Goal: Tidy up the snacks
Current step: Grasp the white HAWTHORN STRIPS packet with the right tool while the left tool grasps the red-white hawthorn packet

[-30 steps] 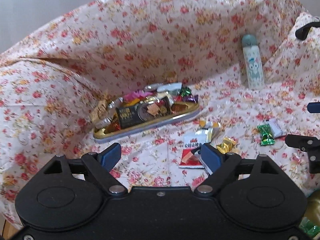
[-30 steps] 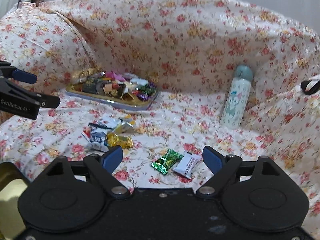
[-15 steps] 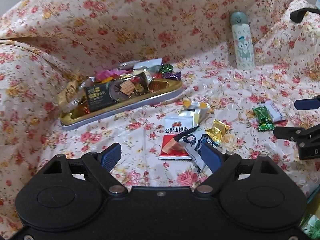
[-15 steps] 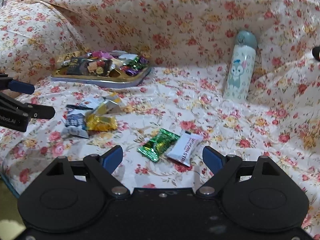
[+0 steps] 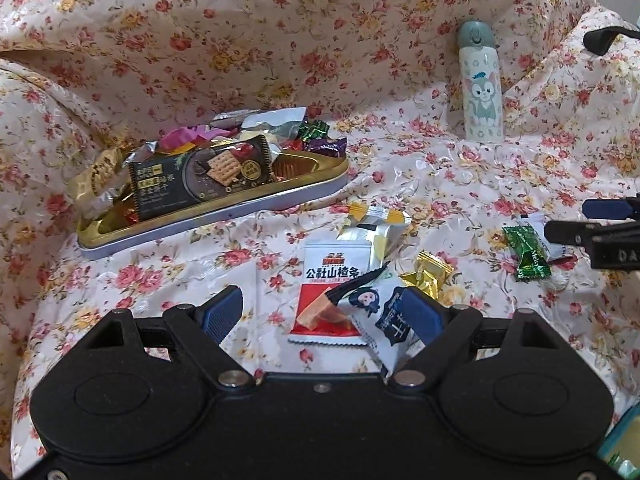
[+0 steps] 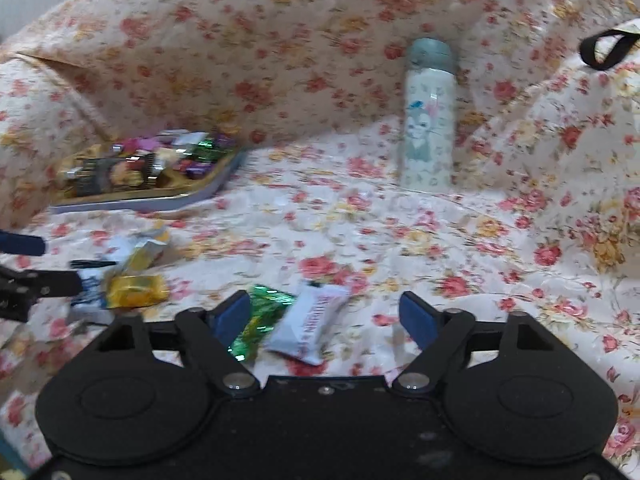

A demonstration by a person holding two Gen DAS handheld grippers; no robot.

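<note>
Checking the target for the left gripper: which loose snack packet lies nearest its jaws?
The white packet with dark blue cartoon print, against the left gripper's right-hand finger; the red-and-white packet lies partly beneath it.

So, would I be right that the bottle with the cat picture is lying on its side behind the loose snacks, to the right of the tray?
Not quite: the bottle stands upright, as the left wrist view shows. It is indeed behind the loose snacks, right of the tray.

Two matte black grippers, left gripper (image 5: 324, 314) and right gripper (image 6: 326, 316), blue ribbed pads, silver pivot screws.
</note>
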